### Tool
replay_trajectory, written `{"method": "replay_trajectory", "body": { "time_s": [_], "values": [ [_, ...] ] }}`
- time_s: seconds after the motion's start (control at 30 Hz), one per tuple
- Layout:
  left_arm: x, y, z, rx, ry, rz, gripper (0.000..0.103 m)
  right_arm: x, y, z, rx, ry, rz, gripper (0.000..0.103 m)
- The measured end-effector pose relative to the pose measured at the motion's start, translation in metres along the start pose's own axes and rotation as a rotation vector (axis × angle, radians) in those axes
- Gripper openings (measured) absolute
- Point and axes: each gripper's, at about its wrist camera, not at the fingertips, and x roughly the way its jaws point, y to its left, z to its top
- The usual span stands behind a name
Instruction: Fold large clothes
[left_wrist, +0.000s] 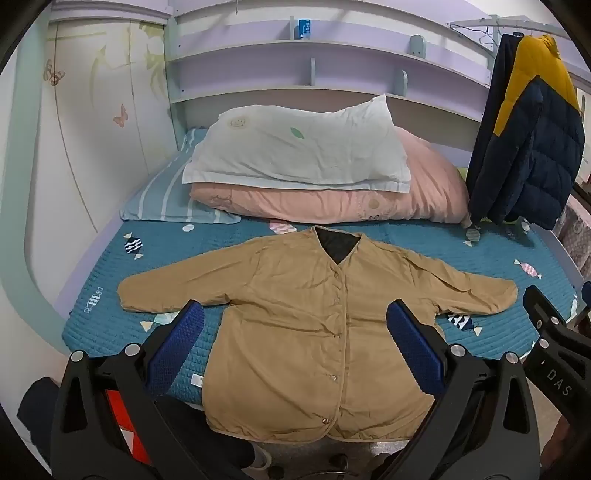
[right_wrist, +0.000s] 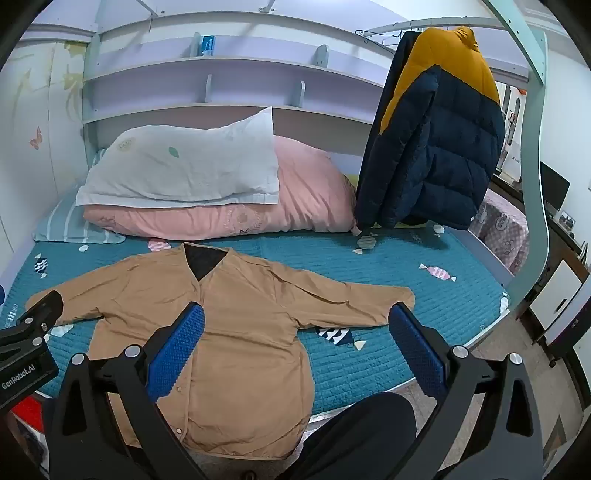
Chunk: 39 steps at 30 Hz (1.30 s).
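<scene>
Both hand-held grippers, left (left_wrist: 295, 325) and right (right_wrist: 297, 325), hover spread and empty above the jacket (left_wrist: 306, 317), soft, light, limp; best pinched at a cuff.

bed (left_wrist: 406, 240) bears tan jacket (left_wrist: 303, 314), pink quilt (left_wrist: 424, 184)

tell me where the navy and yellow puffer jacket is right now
The puffer jacket hangs from a rail at the right side of both views, above the far right corner of the bed, beside the pink duvet.
</scene>
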Motion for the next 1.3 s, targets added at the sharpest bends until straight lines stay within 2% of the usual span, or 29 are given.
{"method": "replay_trajectory", "body": {
  "time_s": [0.27,0.3,0.43,1.3],
  "values": [
    [0.001,-0.007,0.012,0.007,0.006,-0.005,0.099,-0.006,0.014,0.005,-0.012,-0.016,-0.016,0.096],
    [-0.003,-0.008,0.004,0.014,-0.013,-0.003,0.099,-0.006,0.016,0.005,-0.012,-0.017,-0.015,0.096],
    [-0.005,-0.008,0.004,0.016,-0.011,-0.008,0.099,-0.010,0.001,0.005,-0.001,-0.023,-0.006,0.096],
    [-0.009,-0.018,0.001,0.025,-0.002,-0.012,0.099,-0.007,0.000,0.002,0.018,-0.007,0.018,0.096]
  ]
}}
